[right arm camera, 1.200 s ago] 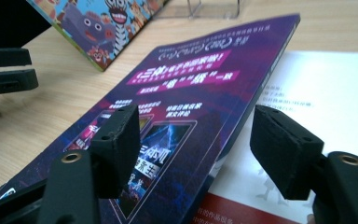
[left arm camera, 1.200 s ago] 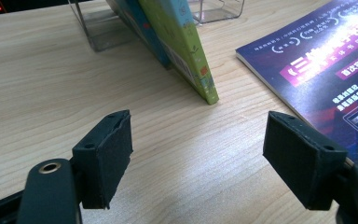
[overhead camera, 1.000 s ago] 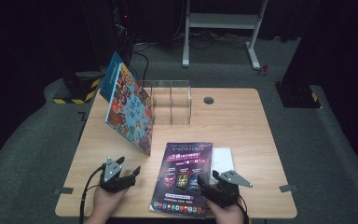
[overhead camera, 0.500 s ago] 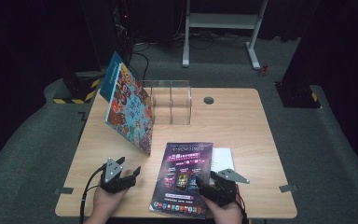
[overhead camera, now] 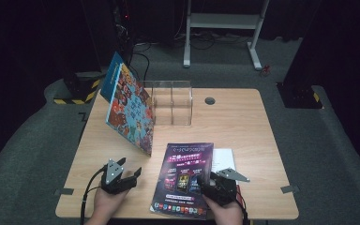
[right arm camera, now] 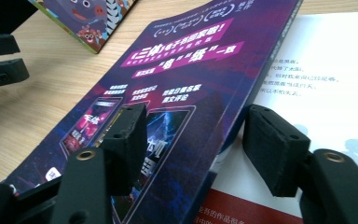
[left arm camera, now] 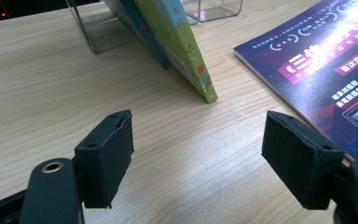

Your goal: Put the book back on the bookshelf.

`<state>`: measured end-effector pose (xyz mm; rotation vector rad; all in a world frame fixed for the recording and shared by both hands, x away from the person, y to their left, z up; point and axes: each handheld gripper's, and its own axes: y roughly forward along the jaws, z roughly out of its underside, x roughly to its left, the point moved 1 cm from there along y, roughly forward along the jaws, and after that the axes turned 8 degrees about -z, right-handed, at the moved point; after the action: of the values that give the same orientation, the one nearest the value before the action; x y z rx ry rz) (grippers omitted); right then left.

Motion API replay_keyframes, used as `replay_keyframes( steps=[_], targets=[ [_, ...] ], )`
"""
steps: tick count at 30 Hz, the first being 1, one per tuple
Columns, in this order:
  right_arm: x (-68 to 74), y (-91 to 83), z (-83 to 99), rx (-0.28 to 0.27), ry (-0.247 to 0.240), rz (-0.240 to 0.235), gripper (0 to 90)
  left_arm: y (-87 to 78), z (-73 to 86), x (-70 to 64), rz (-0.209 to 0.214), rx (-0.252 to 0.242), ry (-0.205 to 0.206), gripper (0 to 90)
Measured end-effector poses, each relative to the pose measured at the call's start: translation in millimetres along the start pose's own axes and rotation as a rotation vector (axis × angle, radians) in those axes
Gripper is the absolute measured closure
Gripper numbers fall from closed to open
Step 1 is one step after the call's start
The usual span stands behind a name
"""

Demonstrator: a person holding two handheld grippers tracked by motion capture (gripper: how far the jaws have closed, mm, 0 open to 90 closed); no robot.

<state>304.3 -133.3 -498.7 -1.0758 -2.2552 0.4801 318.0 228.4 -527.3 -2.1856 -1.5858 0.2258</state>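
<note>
Right hand-held gripper [right arm camera: 193, 149] spread astride glossy purple magazine's [overhead camera: 183, 180] right edge; pinch only that cover, not white booklet [right arm camera: 326, 79] beneath.

Purple magazine [overhead camera: 183, 180], multicoloured picture book [overhead camera: 127, 110]

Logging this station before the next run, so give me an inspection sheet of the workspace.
Surface: light wooden table with a round cable hole near the far edge.
Job's things: purple magazine lying flat, overlapping a white printed sheet on its right.
Clutter: colourful picture book leaning against a clear acrylic holder.
Grippers: left tongs open over bare wood; right tongs open, jaws either side of the magazine's right edge, not closed on it.
Cables: black lead trailing from the left tongs.
Surroundings: grey carpet, white desk frame behind, tape marks by the table's near corners.
</note>
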Motion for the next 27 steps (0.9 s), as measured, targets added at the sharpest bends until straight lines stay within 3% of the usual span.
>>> replay_keyframes(
  steps=[8,9,11,12,17,20,24,27],
  targets=[
    [0.3,1.0,-0.4,0.003,-0.013,0.015,45.1,-1.0,0.3,-0.9,0.001,-0.001,-0.003,26.1],
    [0.3,1.0,-0.3,0.003,-0.017,0.019,45.6,-2.5,-0.6,-2.2,0.003,0.016,-0.04,27.4],
    [-0.3,0.9,-0.2,0.001,-0.018,0.016,45.7,-7.8,-2.8,-8.4,0.075,0.026,-0.15,29.8],
    [-0.4,0.8,-0.2,0.0,-0.019,0.016,45.8,-10.2,-4.3,-15.0,0.082,0.024,-0.151,32.1],
    [-0.3,0.8,0.0,0.0,-0.02,0.015,45.6,-11.6,-6.1,-50.2,0.107,0.05,-0.06,42.3],
    [-0.6,0.4,0.3,0.0,-0.019,0.011,45.5,-10.0,-5.2,-61.2,0.092,0.08,0.001,47.3],
    [-0.6,0.2,0.4,-0.001,-0.016,0.008,45.1,-10.7,-5.7,-70.6,0.097,0.126,0.02,52.7],
    [-0.3,0.2,0.3,-0.001,-0.013,0.006,44.3,-8.5,-5.4,-77.1,0.1,0.162,0.096,52.7]
  ],
)
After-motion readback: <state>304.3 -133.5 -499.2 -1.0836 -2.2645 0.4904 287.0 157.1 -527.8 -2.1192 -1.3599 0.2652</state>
